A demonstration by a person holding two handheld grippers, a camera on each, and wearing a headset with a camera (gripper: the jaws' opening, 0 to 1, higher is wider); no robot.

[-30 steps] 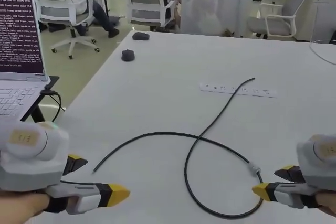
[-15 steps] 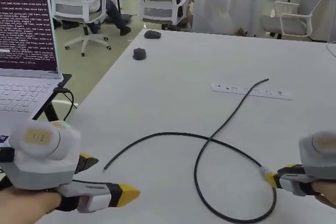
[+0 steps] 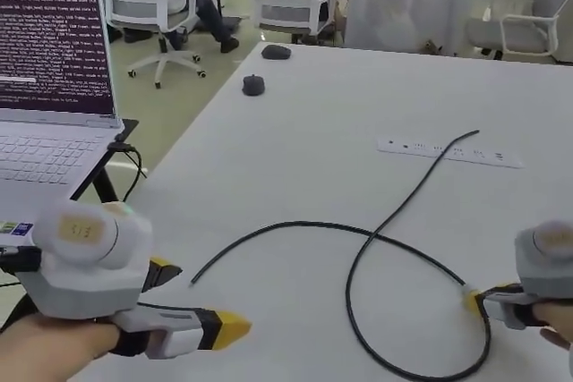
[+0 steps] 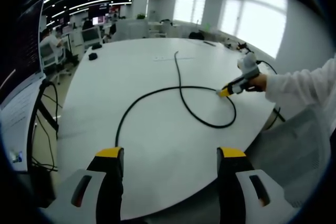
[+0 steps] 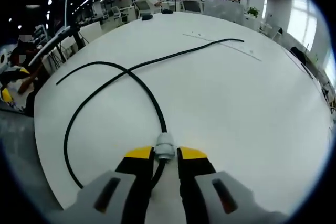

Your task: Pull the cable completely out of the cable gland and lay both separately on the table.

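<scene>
R tongs (image 5: 160,156) clamp cable gland (image 5: 164,146) on cable (image 5: 126,71); L tongs (image 4: 170,153) wide, empty; laptop (image 3: 54,42) text unreadable.

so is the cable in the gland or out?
In. Right gripper view: black cable enters the white cable gland and comes out behind it, between the right tongs clamped on the gland.

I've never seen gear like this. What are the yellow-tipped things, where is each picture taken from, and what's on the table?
These are two-jaw grippers that a person holds, one left, one right. One picture is from a headset camera; the round two are from cameras on the grippers. On the white table lie a looped black cable, a power strip and two computer mice; a laptop stands beside it. The left gripper is open, holding nothing. The right gripper is shut on the pale cable gland, with the cable running through it.
</scene>
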